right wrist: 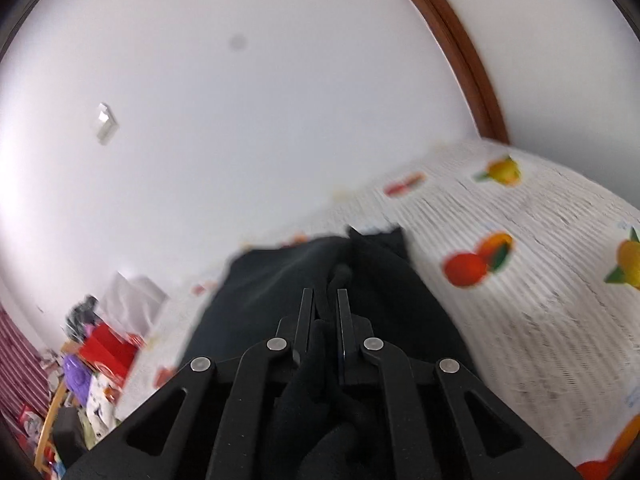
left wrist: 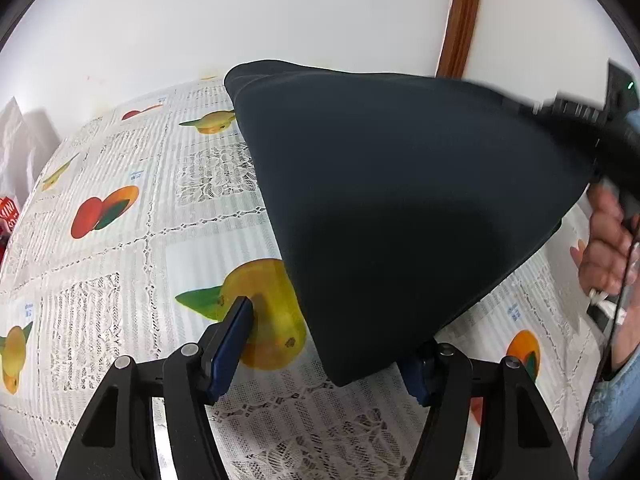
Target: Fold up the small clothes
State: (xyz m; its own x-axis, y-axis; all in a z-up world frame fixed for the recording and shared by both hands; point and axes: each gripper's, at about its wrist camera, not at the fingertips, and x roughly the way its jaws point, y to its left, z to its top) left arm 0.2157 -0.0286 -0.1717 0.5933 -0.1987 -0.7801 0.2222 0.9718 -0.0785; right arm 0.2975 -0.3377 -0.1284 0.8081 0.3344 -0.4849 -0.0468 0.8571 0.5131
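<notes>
A dark navy garment (left wrist: 400,208) hangs stretched above the fruit-print tablecloth (left wrist: 120,240). In the left wrist view my left gripper (left wrist: 332,344) is open, its jaws wide apart; the left blue pad (left wrist: 232,344) is bare and the cloth's lower corner droops over the right pad. My right gripper (left wrist: 580,112) shows at the far right, holding the garment's upper corner. In the right wrist view the right gripper (right wrist: 325,300) is shut on the garment (right wrist: 280,280), with bunched fabric between and below its fingers.
A white wall and a brown wooden frame (left wrist: 460,16) stand behind the table. A cluttered shelf with red and purple items (right wrist: 92,364) sits at the left in the right wrist view. The person's hand (left wrist: 608,248) is at the right edge.
</notes>
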